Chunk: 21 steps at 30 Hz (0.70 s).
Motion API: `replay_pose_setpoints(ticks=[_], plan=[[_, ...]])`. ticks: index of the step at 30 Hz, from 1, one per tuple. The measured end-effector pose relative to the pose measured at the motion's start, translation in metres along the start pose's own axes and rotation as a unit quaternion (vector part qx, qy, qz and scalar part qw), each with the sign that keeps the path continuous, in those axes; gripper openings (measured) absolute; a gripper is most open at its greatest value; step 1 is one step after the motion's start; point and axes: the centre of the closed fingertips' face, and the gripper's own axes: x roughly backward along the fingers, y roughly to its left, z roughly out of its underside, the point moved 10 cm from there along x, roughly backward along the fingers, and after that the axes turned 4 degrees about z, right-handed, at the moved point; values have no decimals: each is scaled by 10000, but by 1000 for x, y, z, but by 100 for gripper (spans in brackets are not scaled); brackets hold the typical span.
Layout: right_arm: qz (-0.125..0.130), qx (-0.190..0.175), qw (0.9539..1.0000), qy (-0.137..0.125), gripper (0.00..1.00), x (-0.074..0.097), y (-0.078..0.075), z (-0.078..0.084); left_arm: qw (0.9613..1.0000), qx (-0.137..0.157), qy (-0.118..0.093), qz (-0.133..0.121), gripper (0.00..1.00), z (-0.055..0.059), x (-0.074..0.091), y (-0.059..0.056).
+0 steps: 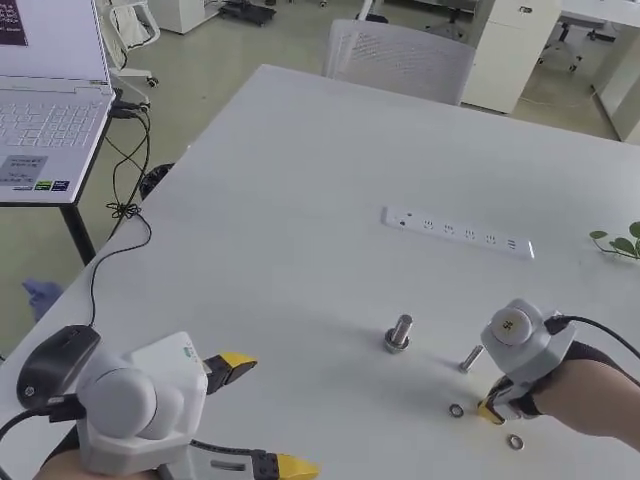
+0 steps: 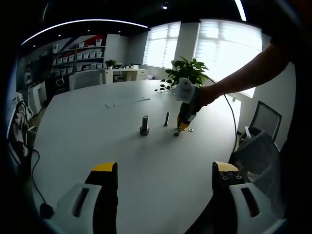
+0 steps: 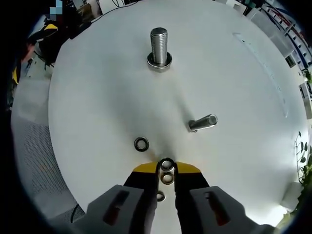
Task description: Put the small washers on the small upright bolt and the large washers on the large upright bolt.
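Note:
The large upright bolt stands mid-table, and the thin small bolt stands to its right. My right gripper is tip-down on the table just in front of the small bolt. Its jaws are closed to a narrow gap around a washer. Two more washers lie under the gap between its fingers. A loose washer lies to its left, another behind it. My left gripper hovers open and empty at the near left.
A white power strip lies across the table beyond the bolts. A black mouse with its cable sits at the near left edge. A laptop is on a side desk to the left, and a chair stands at the far edge.

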Motion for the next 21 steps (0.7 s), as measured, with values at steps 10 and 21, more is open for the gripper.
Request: replay_pose_setpoints(ticks=[10, 21], plan=[[-65, 24, 10000, 35, 13, 5, 2, -2, 10000, -4, -9, 15, 79, -1, -1, 0], [-104, -9, 9999, 31, 13, 19, 2, -3, 10000, -39, -84, -5, 79, -5, -1, 1]])
